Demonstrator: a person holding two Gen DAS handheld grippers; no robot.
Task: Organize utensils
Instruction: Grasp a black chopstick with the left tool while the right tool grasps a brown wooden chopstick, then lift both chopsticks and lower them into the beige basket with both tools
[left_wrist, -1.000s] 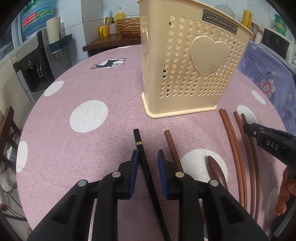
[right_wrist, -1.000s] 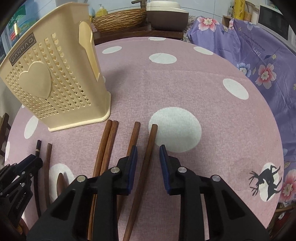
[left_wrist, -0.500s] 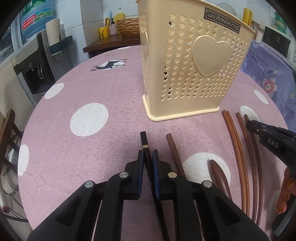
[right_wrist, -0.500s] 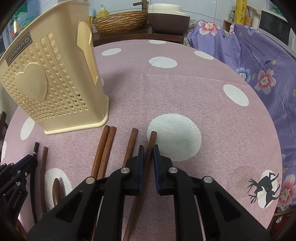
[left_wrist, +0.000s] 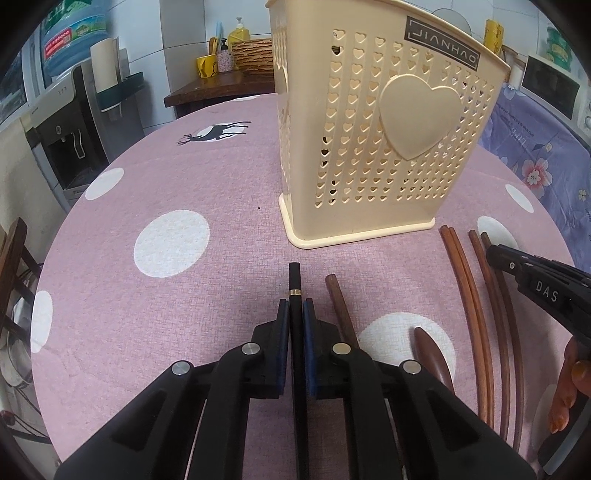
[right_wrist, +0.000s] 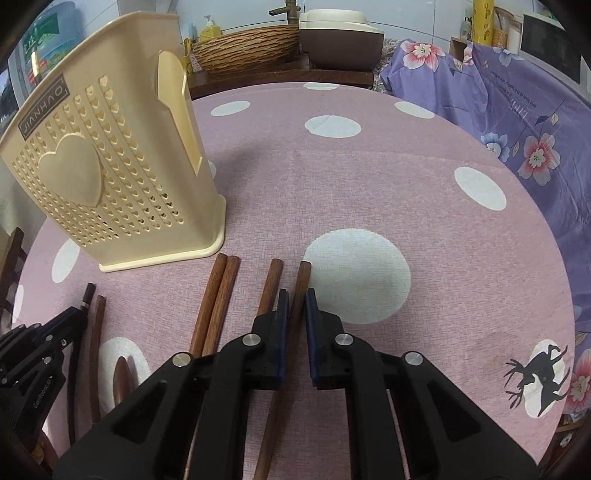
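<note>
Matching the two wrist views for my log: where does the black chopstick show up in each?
Left wrist: the black chopstick runs up the lower centre, clamped between the left gripper jaws, tip toward the basket.
Right wrist: only its banded tip shows at the far left edge, above the left gripper.
Shared landmark: the basket, just beyond the utensil row in both.

On the desk (left_wrist: 177, 192), the utensil holder (left_wrist: 373, 147) stands behind a row of chopsticks (right_wrist: 216, 299) and a spoon (left_wrist: 432, 354) lying side by side.
</note>
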